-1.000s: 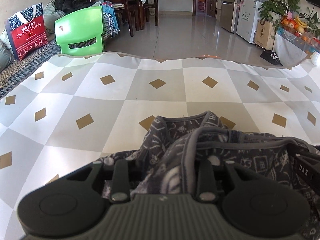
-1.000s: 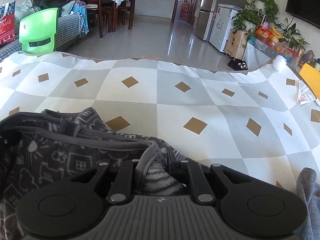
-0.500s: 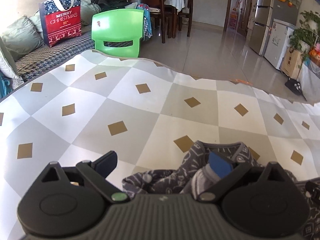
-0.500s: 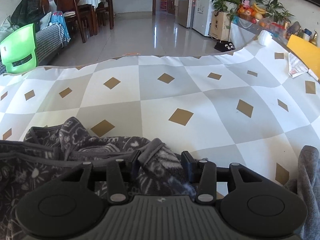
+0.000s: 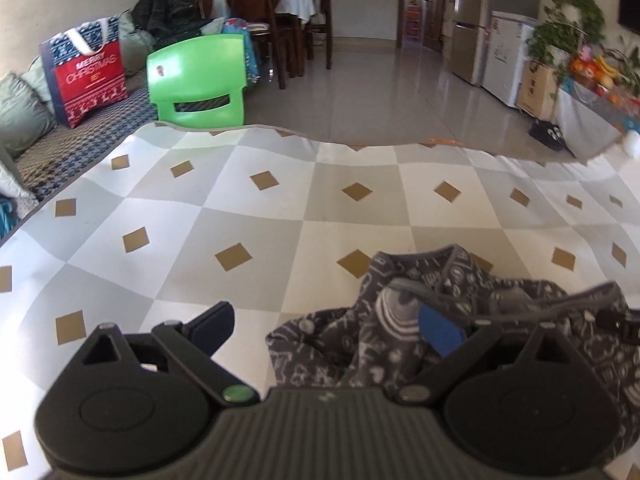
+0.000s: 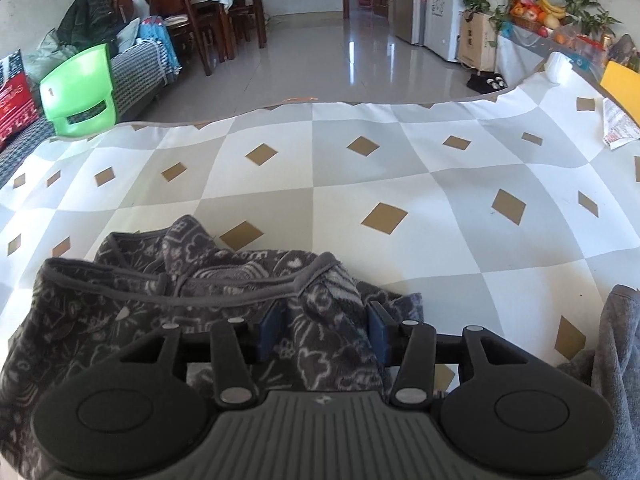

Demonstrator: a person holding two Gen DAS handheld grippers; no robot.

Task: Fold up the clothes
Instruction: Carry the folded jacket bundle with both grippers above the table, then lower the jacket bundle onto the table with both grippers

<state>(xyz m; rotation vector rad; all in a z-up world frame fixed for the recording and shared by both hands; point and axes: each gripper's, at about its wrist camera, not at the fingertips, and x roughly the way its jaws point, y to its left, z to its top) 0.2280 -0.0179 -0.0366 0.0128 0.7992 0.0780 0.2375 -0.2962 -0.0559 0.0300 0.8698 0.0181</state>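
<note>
A smooth checkered cloth with gold diamonds covers the surface (image 5: 248,216), glossy tiled floor (image 5: 372,80) beyond. A fuzzy grey patterned garment (image 6: 132,300) lies crumpled at its near edge. The left tongs (image 5: 326,326) stand wide with cloth loose between; the right tongs (image 6: 326,330) have just been opening, a fold between their pads.

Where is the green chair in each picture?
Left wrist: the green chair is upper left, just past the checked cloth's far edge.
Right wrist: the chair sits at the far left, beyond that same edge.
Shared landmark: the dark patterned garment near each gripper.
</note>
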